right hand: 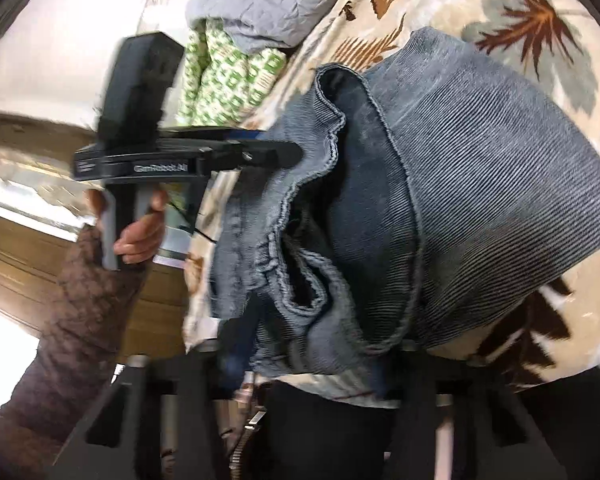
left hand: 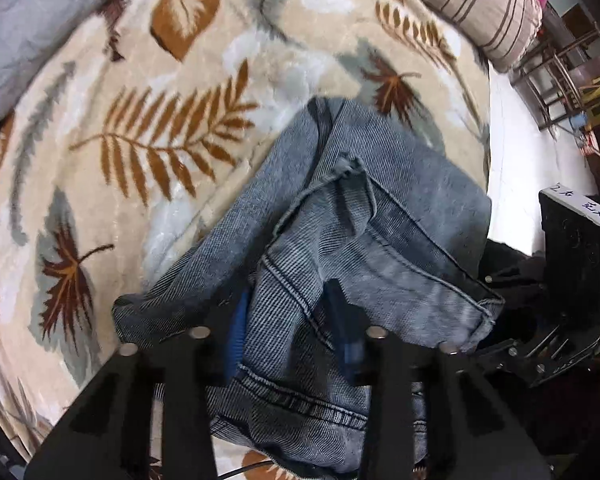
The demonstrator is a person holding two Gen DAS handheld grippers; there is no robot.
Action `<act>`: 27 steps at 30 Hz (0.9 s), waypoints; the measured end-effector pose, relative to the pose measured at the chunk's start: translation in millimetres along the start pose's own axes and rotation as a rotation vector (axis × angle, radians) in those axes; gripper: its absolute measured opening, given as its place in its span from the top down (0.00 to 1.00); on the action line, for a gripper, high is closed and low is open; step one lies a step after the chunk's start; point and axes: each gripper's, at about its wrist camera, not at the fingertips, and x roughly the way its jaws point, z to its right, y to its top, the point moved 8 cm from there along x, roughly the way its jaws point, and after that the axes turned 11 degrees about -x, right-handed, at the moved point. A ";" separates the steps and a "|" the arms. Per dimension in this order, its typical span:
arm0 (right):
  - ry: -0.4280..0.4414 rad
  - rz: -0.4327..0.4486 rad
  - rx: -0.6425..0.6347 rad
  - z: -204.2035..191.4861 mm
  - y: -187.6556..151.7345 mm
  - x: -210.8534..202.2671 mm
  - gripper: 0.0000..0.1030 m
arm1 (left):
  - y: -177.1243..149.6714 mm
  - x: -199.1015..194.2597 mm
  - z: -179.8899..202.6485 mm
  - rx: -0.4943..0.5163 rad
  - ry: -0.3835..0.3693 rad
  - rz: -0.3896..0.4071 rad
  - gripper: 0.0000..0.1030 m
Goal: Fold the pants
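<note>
A bundle of grey-blue denim pants [left hand: 340, 248] is seen lying on a leaf-patterned blanket [left hand: 140, 120], directly ahead of both tongs. The left gripper [left hand: 288, 320] is closed on a fold of the denim, cloth being pinched between its fingers. The right gripper [right hand: 300, 344] is likewise clamped on the pants' near edge. A grey quilt [left hand: 40, 20] is seen beyond.

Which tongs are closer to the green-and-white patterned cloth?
Left. The left tongs are right beside the green-and-white patterned cloth. The right tongs are farther off, on the other side of the blue denim jeans that both grip.
</note>
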 end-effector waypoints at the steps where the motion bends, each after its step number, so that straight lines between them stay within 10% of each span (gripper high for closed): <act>1: -0.002 0.001 -0.004 -1.0 0.5 -0.3 0.72 | -1.6 -2.4 1.4 0.004 0.010 0.015 0.73; 18: 0.040 0.176 -0.086 -17.6 28.9 -74.7 0.85 | 39.2 -58.8 46.8 -0.151 0.035 0.233 0.81; 27: -0.011 0.211 0.037 58.3 34.5 -87.7 0.85 | 76.5 5.0 60.7 -0.244 0.075 0.177 0.81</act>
